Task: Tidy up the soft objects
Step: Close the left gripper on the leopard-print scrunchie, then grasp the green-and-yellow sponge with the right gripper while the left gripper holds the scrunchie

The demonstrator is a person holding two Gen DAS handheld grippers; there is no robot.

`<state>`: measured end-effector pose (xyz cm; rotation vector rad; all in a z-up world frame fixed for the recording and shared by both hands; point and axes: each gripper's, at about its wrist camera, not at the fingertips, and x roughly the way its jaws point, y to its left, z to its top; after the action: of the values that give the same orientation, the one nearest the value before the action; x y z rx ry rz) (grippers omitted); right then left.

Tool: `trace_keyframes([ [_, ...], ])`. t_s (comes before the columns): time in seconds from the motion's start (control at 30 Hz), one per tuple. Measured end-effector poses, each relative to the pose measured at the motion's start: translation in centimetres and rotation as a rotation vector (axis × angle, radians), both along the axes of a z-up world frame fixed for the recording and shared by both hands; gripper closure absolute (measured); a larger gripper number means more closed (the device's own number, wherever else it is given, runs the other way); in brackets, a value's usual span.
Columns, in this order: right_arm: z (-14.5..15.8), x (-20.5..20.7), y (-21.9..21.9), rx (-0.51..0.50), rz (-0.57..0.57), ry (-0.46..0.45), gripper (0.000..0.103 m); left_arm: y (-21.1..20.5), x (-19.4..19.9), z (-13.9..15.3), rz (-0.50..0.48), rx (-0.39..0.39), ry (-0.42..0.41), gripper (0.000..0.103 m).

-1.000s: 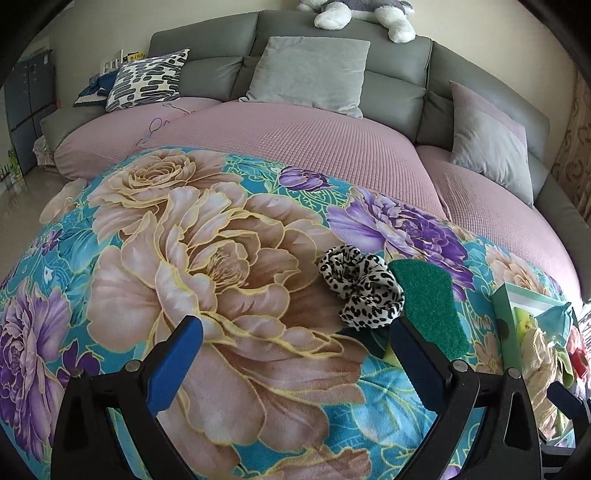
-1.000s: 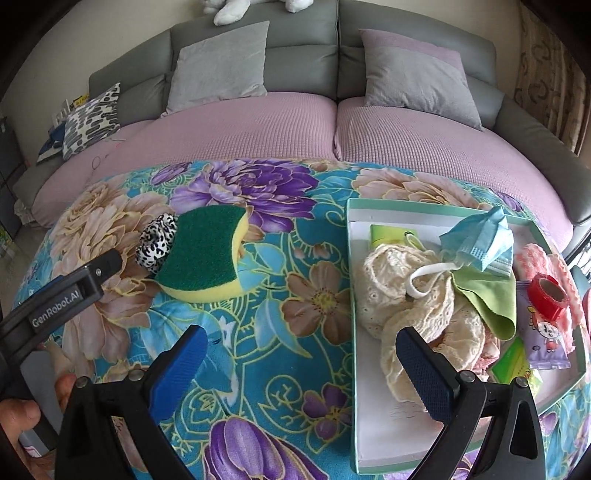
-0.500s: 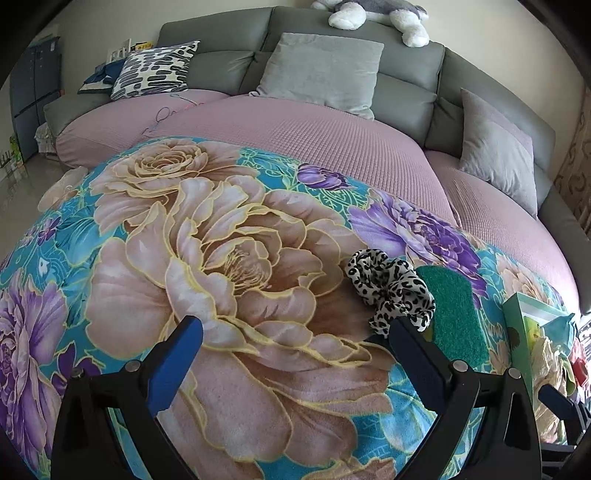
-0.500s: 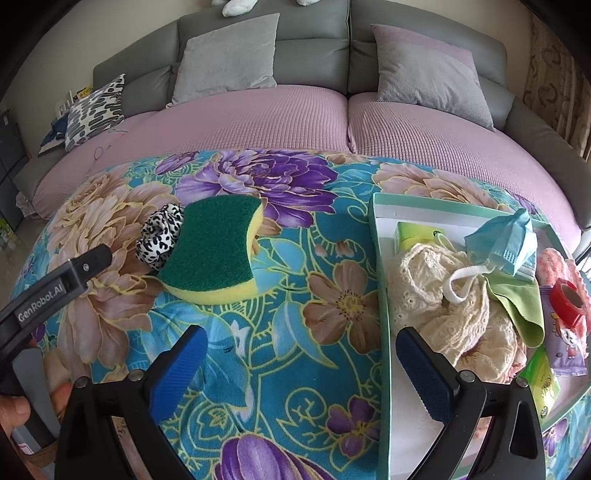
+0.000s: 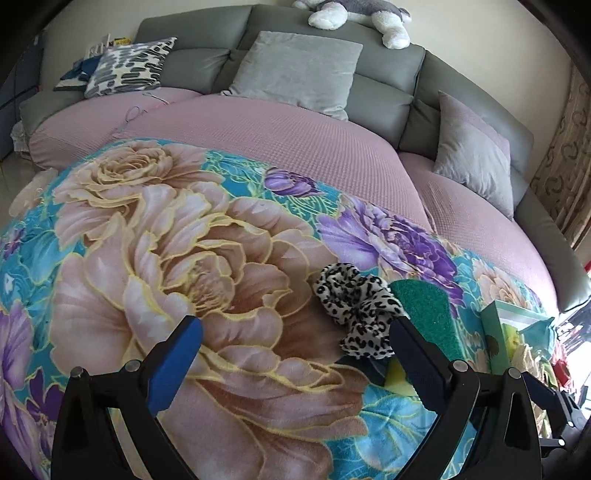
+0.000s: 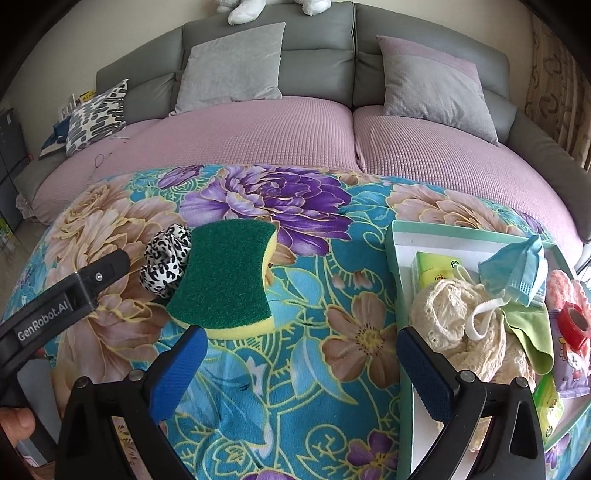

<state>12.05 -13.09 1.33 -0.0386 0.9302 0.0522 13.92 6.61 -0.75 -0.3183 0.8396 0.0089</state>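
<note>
A leopard-print scrunchie [image 5: 356, 314] [image 6: 166, 260] lies on the floral blanket, touching a green-and-yellow sponge [image 5: 424, 314] [image 6: 225, 284] on its right. My left gripper [image 5: 291, 354] is open with nothing between its fingers; the scrunchie sits just ahead of its right finger. My right gripper [image 6: 299, 362] is open too, with the sponge just beyond its left finger. To its right a mint-green tray [image 6: 397, 280] [image 5: 495, 325] holds a cream lace cloth [image 6: 454, 314], a blue face mask [image 6: 517, 266], a green cloth and red tape.
The floral blanket [image 5: 184, 258] covers the front of a pink-covered sofa [image 6: 295, 140] with grey cushions [image 6: 229, 66]. A patterned cushion [image 5: 129, 66] lies at the far left and a plush toy [image 5: 354, 14] on the backrest. The left gripper's body [image 6: 66, 299] crosses the right wrist view.
Both grippers have drifted a little, so the scrunchie and sponge sit further right in the left view and the tray further right in the right view. Both stay open.
</note>
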Motion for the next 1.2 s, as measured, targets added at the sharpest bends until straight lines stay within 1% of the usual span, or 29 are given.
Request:
trace_keyframes([
  [0.13,0.0,0.2,-0.1,-0.005,-0.007,0.002,0.0,-0.9,0.9,-0.3,-0.035,-0.011,0.017,0.002],
  [0.2,0.0,0.4,-0.2,-0.004,-0.01,0.002,0.0,-1.2,1.2,-0.6,-0.035,-0.012,0.027,0.002],
  [0.33,-0.1,0.6,-0.4,-0.003,-0.01,0.005,0.0,-1.7,2.1,-1.5,-0.054,-0.044,0.039,0.003],
  [0.37,-0.1,0.6,-0.4,-0.003,-0.01,0.005,0.0,-1.8,2.2,-1.6,-0.062,-0.051,0.04,0.007],
  [0.4,-0.1,0.6,-0.4,-0.003,-0.01,0.005,0.0,-2.0,2.4,-1.7,-0.069,-0.054,0.042,0.014],
  [0.47,-0.1,0.6,-0.4,-0.002,-0.009,0.005,0.0,-2.3,2.7,-2.0,-0.087,-0.069,0.044,0.024],
  [0.53,-0.1,0.6,-0.4,-0.002,-0.01,0.006,0.0,-2.7,2.8,-2.1,-0.101,-0.075,0.04,0.028],
  [0.6,-0.1,0.6,-0.4,-0.003,-0.009,0.008,0.0,-2.9,2.8,-2.1,-0.12,-0.082,0.032,0.042],
  [0.7,-0.2,0.7,-0.4,-0.008,-0.005,0.008,0.0,-3.1,3.0,-2.5,-0.14,-0.11,0.034,0.053],
  [0.73,-0.2,0.6,-0.3,-0.009,-0.004,0.008,0.0,-3.2,3.0,-2.5,-0.147,-0.112,0.034,0.054],
  [0.77,-0.2,0.7,-0.3,-0.011,-0.003,0.008,0.0,-3.3,3.0,-2.5,-0.154,-0.113,0.032,0.058],
  [0.8,-0.3,0.6,-0.2,-0.013,-0.003,0.008,0.0,-3.4,3.0,-2.5,-0.164,-0.123,0.032,0.065],
  [0.87,-0.3,0.6,-0.1,-0.016,-0.003,0.008,0.0,-3.5,3.0,-2.5,-0.169,-0.13,0.031,0.069],
  [0.9,-0.3,0.6,-0.1,-0.018,-0.002,0.009,0.0,-3.5,3.0,-2.5,-0.171,-0.13,0.032,0.073],
  [1.2,-0.4,0.6,0.3,-0.031,0.007,0.008,0.0,-3.1,2.2,-1.9,-0.164,-0.135,0.037,0.082],
])
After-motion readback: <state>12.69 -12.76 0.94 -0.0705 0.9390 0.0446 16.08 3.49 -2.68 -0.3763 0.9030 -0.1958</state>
